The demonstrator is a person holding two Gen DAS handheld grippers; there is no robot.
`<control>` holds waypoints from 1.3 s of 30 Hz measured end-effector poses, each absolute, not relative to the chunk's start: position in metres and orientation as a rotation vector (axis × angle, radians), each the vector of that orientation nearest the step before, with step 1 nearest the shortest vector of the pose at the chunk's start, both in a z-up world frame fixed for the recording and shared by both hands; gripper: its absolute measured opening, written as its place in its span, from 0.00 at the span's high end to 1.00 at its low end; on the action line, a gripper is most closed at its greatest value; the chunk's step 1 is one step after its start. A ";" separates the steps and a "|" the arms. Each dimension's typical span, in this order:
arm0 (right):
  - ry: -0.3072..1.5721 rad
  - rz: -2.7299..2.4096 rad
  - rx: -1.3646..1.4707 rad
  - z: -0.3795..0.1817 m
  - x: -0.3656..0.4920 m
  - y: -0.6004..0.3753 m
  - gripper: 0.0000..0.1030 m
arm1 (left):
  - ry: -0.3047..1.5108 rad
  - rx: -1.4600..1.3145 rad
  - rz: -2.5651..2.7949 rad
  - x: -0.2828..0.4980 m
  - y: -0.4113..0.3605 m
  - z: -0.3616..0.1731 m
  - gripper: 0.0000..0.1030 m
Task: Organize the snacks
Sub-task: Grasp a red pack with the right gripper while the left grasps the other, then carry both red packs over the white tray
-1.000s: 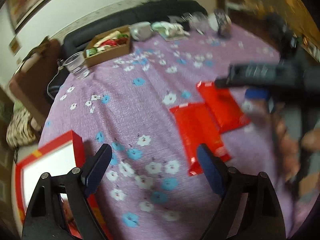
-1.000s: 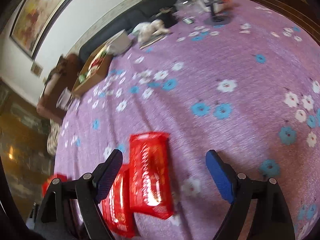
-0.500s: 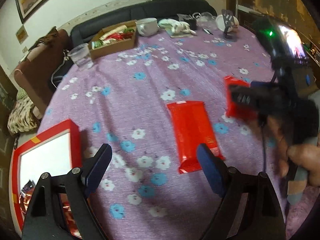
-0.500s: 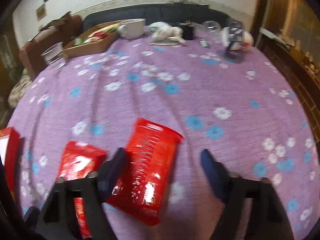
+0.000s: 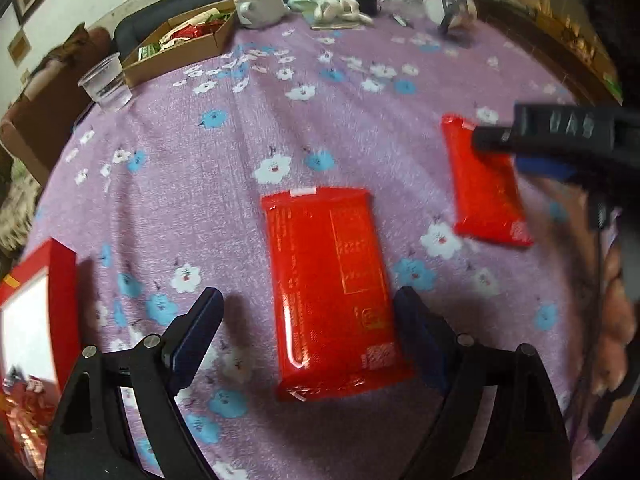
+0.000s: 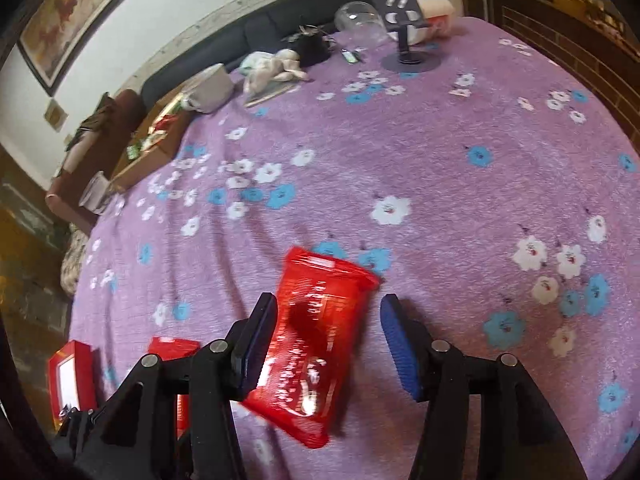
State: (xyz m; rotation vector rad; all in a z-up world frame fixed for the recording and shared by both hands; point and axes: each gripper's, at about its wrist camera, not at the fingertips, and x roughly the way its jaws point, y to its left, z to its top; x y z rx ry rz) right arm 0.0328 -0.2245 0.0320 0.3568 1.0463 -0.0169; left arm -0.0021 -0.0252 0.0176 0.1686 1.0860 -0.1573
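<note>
The left gripper (image 5: 308, 332) is hanging released over a red snack packet (image 5: 330, 296) lying flat mid-table (image 5: 240, 152), long axis running away from it. The right gripper (image 6: 328, 344), unclenched, is straddling a second red packet (image 6: 312, 344), its far end tilting rightward.

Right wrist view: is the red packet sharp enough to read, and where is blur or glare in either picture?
Right wrist: red packet motion-smeared, print unreadable, glare low on it. Left wrist: centre packet fairly sharp; right gripper blurred at the edge.
</note>
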 end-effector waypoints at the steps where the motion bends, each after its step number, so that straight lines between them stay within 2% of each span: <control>1: 1.049 -0.017 0.334 0.032 0.033 -0.221 0.45 | 1.087 0.157 -0.162 -0.002 -0.024 0.017 0.14; 9: 1.072 -0.067 0.070 0.020 0.032 -0.178 0.29 | 1.063 0.119 -0.174 -0.005 -0.018 0.013 0.14; 11: 1.047 -0.083 0.000 0.019 0.029 -0.168 0.32 | 1.057 0.118 -0.180 -0.005 -0.017 0.013 0.14; 14: 1.034 -0.067 0.013 0.020 0.028 -0.169 0.42 | 1.051 0.122 -0.190 -0.003 -0.017 0.014 0.15; 15: 1.027 -0.069 0.002 0.021 0.027 -0.169 0.51 | 1.044 0.123 -0.195 -0.003 -0.017 0.014 0.17; 18: 1.025 -0.041 0.005 0.022 0.027 -0.167 0.53 | 1.025 0.132 -0.217 -0.002 -0.020 0.017 0.30; 20: 1.023 -0.031 0.026 0.023 0.026 -0.169 0.54 | 1.017 0.138 -0.229 -0.002 -0.022 0.019 0.51; 29: 1.022 0.089 0.319 0.030 0.028 -0.197 0.54 | 1.005 0.123 -0.230 -0.006 -0.013 0.021 0.53; 39: 1.017 0.138 0.377 0.032 0.026 -0.196 0.54 | 0.916 0.090 -0.188 -0.034 0.012 0.050 0.53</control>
